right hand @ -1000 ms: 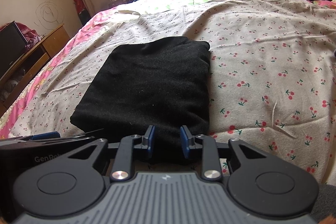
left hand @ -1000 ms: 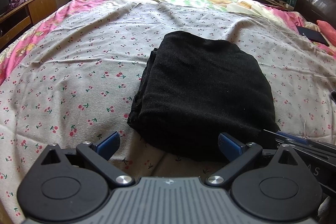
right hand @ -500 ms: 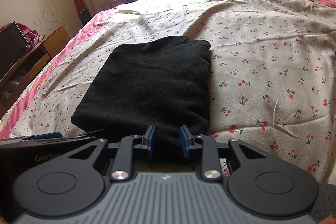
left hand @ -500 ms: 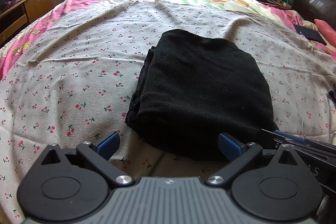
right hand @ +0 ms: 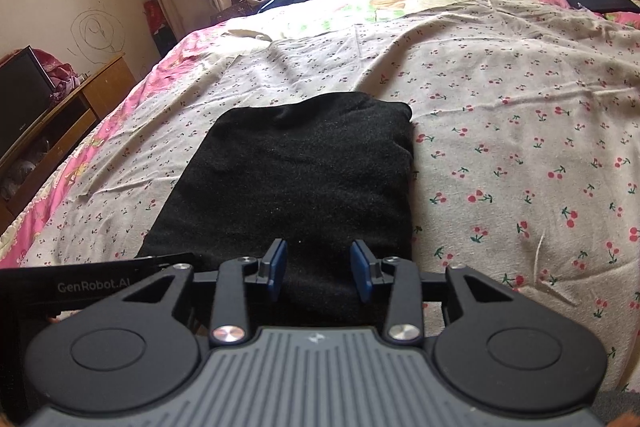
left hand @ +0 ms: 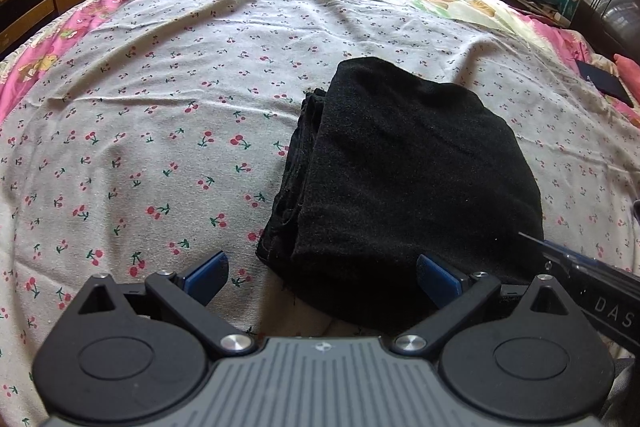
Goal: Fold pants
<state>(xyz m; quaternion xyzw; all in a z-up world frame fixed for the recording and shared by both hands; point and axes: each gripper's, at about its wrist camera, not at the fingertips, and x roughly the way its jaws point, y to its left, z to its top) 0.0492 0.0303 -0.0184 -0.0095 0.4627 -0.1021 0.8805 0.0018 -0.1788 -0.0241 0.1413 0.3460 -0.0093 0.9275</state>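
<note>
A: Since the bed sheet is soft and rumpled, what could spoil things from here?

B: Mostly a snag. The pants lie folded into a thick black stack near the middle of the bed, just ahead of both claws. If either claw drags across the near edge while pulling away, I'd expect the top layer to slide and the stack to open. The loose layered edges at 9 o'clock in the left view look the likeliest to splay.

A: Which way does the stack run?

B: Its long axis goes from 6 toward 12 o'clock, away from the claws, leaning slightly to 11 in the left view.

A: And the claws?

B: The left claw is spread wide, holding nothing. The right claw is parted more narrowly, also released, over the near edge.
</note>
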